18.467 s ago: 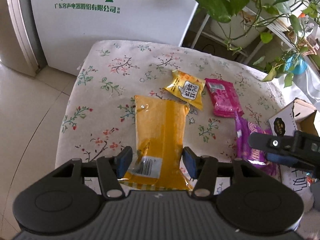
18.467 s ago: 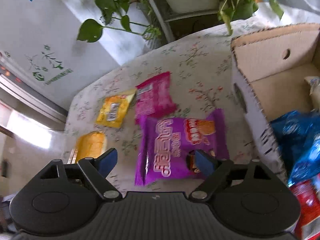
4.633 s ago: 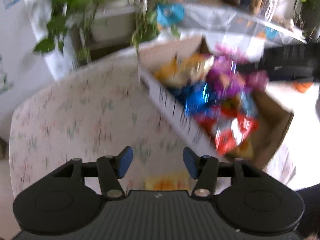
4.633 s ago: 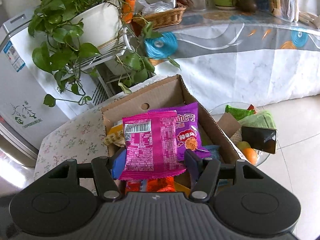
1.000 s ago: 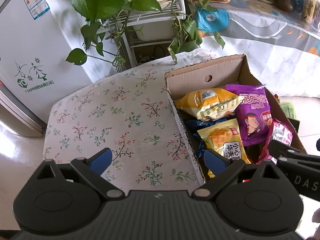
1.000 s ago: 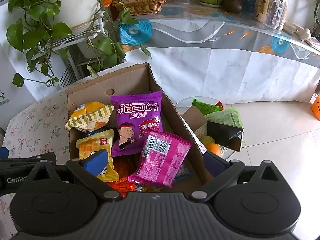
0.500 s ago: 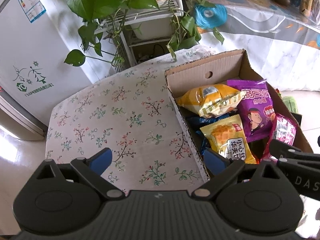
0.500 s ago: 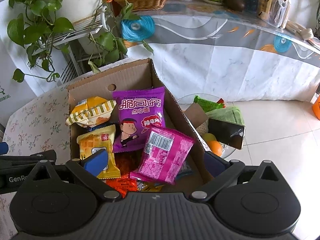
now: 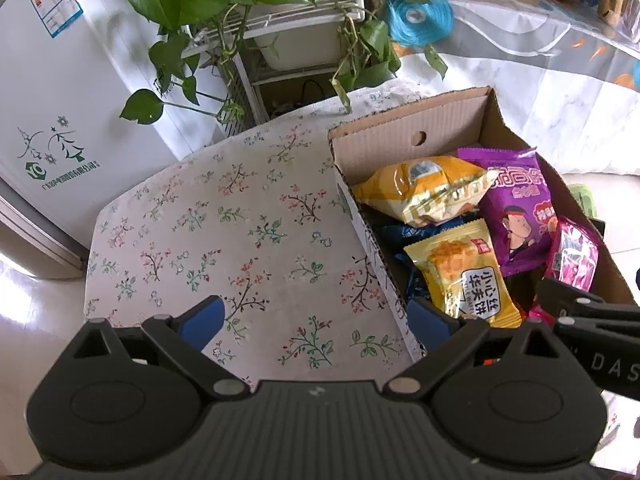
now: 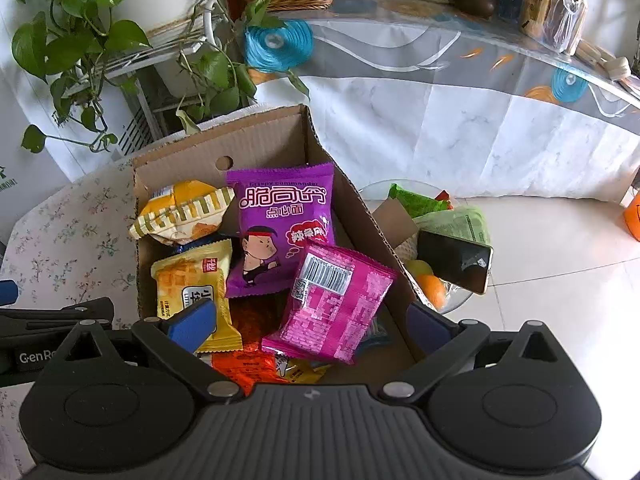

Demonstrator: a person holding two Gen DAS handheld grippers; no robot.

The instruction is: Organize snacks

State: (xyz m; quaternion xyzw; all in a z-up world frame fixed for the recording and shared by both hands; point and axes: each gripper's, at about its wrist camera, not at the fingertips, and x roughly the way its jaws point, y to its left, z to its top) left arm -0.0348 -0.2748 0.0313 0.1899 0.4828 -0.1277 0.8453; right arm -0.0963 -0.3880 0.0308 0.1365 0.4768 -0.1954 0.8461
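A cardboard box (image 9: 412,126) (image 10: 260,142) stands at the right edge of the floral-cloth table (image 9: 224,236). In it lie a big yellow bag (image 9: 424,188) (image 10: 182,212), a purple packet (image 9: 520,208) (image 10: 280,228), a small yellow packet (image 9: 464,276) (image 10: 192,280) and a pink packet (image 9: 572,256) (image 10: 336,304), on top of blue and orange packets. My left gripper (image 9: 316,316) is open and empty, above the table beside the box wall. My right gripper (image 10: 312,326) is open and empty, above the box's near end.
A white fridge (image 9: 44,92) stands behind the table on the left. A rack with potted vines (image 9: 280,36) is behind the table. A covered long table (image 10: 460,64) lies beyond the box. A glass bowl with fruit and a phone (image 10: 456,260) sits on the floor right of the box.
Both grippers, earlier shut on the big yellow bag and the pink packet, are open and empty; all the snacks lie in the box. Both views have shifted only slightly in the last second.
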